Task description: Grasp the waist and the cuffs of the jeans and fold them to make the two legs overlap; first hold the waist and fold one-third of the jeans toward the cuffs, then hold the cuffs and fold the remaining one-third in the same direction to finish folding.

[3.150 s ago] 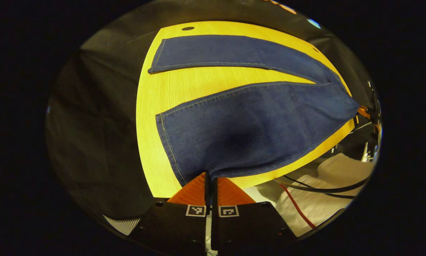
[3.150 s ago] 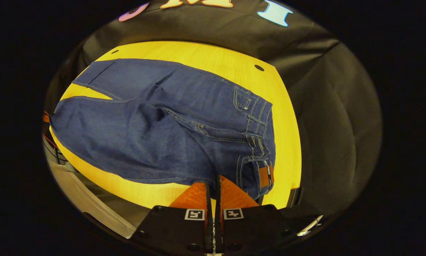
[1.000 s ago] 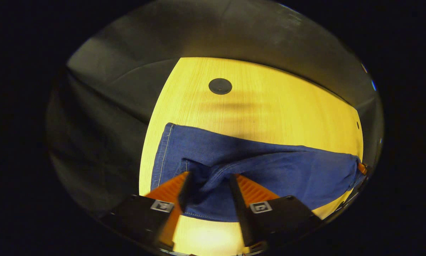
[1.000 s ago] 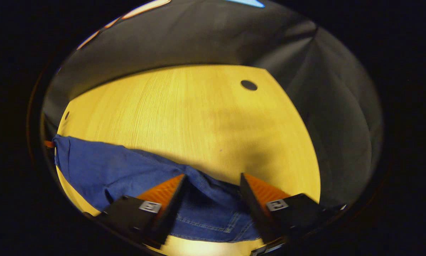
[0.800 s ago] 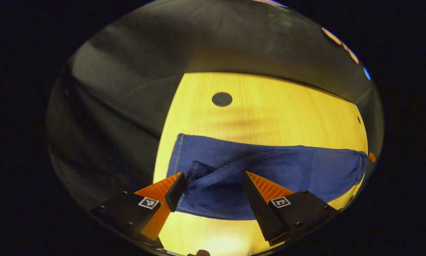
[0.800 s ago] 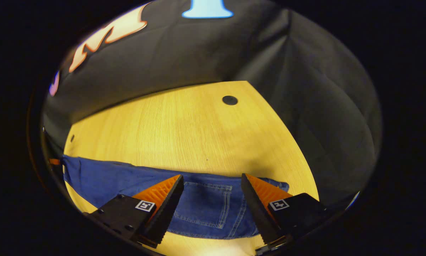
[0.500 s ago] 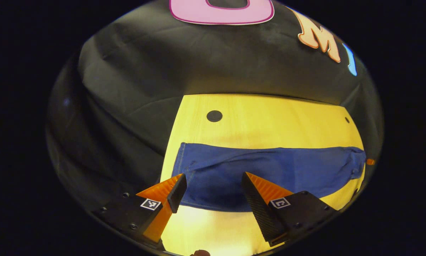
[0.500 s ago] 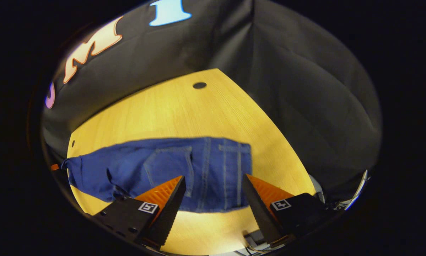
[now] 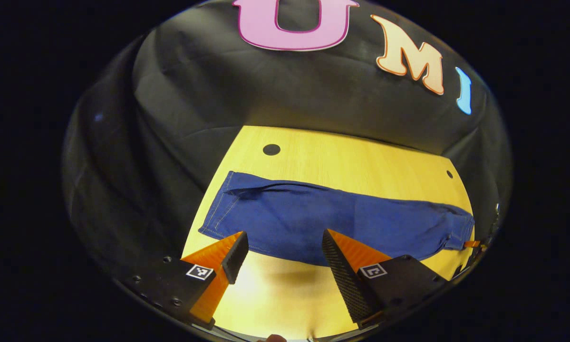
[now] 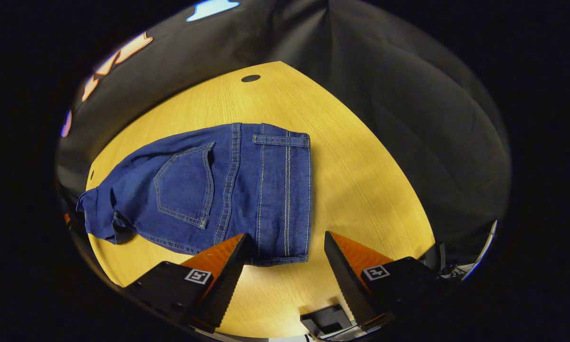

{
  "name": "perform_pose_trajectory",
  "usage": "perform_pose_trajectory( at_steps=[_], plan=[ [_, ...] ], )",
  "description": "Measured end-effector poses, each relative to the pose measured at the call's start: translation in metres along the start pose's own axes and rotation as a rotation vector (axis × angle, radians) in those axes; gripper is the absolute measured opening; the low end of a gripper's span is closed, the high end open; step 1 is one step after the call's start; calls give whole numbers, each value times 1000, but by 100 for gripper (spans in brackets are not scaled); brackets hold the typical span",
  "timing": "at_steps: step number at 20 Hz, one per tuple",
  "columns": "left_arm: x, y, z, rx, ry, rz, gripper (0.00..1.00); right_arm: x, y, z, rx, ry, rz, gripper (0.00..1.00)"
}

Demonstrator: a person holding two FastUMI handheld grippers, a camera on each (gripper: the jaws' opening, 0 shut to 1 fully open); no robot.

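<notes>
Hovering wide-jawed: left gripper (image 9: 281,254), right gripper (image 10: 285,254). Judging jeans (image 10: 227,185) soft, heavy; pinching the waist (image 10: 294,190) at 12 o'clock.

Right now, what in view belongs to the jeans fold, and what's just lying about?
Job:
jeans, legs overlapped
waist
cuffs
left gripper, open
right gripper, open

Lying about:
table
black block at table edge

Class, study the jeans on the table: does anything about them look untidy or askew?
Yes. The jeans lie folded lengthwise on the table, but the top leg's cuff is rumpled and sits short of the cuff beneath it.
</notes>
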State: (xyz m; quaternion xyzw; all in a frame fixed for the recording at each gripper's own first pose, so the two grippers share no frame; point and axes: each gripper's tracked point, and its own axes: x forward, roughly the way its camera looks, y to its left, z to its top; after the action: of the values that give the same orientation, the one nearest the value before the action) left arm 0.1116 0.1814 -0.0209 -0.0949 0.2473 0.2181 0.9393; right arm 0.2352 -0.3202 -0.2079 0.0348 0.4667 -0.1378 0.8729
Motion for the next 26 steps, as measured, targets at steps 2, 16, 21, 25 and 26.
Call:
perform_pose_trajectory(
  at_steps=[2, 16, 21, 25, 26],
  plan=[
    [-21, -17, 0, -9, -42, 15, 95, 3, 2, -1, -5, 6, 37, 96],
    [-92, -87, -32, -184, -126, 13, 95, 12, 31, -7, 42, 0, 150, 34],
    [-88, -77, -30, -205, -122, 4, 95, 12, 30, -9, 58, 5, 120, 23],
    [-69, -62, -31, -231, -98, -52, 96, 8, 33, -9, 79, 10, 136, 22],
    [-66, -56, -32, -227, -95, -62, 96, 10, 34, -5, 101, -9, 124, 19]
  ],
)
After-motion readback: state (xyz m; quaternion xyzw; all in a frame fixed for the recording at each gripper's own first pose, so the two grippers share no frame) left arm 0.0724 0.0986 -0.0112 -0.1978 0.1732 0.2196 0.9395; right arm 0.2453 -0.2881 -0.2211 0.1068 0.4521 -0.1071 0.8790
